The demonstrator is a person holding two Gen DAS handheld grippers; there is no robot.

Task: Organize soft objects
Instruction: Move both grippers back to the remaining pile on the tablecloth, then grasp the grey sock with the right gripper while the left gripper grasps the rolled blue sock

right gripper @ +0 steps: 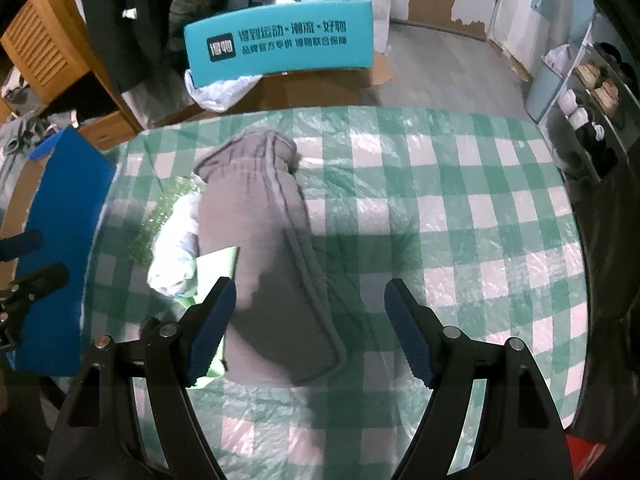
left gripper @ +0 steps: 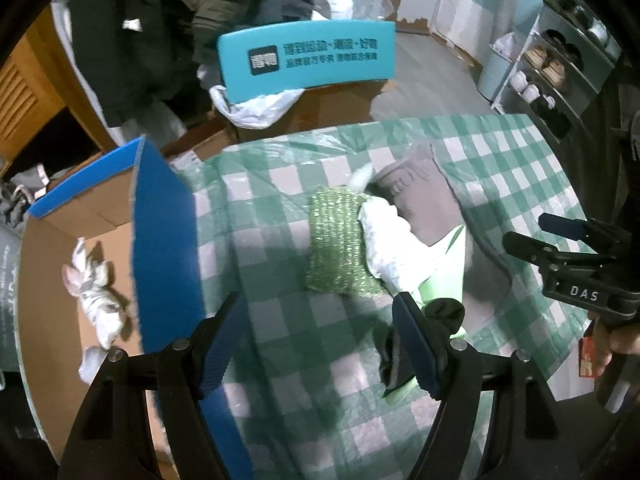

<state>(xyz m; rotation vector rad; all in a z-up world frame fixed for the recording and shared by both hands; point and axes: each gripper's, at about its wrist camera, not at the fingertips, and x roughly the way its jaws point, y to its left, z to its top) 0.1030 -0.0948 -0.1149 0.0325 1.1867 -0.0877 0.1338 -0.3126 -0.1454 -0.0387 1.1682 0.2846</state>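
At the far left, an open cardboard box [left gripper: 100,216] with blue flaps stood against the tabletop [left gripper: 500,168] edge, a crumpled white cloth [left gripper: 96,292] lying on its floor. The left hand-held gripper [left gripper: 320,344] hung released above the green-and-white checked cover, jaws spread wide with nothing between them. Just ahead of it lay a sparkly green knitted scouring cloth [left gripper: 336,240], flat and roughly rectangular, its right edge overlapped by a wrinkled white cloth [left gripper: 386,240]. A pale green sheet [left gripper: 444,268] poked out from under that white bundle, beside a dark crumpled piece [left gripper: 394,356] near the gripper's right finger. Further right lay a soft grey fabric pouch [right gripper: 264,248], long and padded, with stitched seams and a gathered neck pointing away. The right hand-held gripper [right gripper: 310,328] hovered released over the pouch's near end, jaws wide apart.
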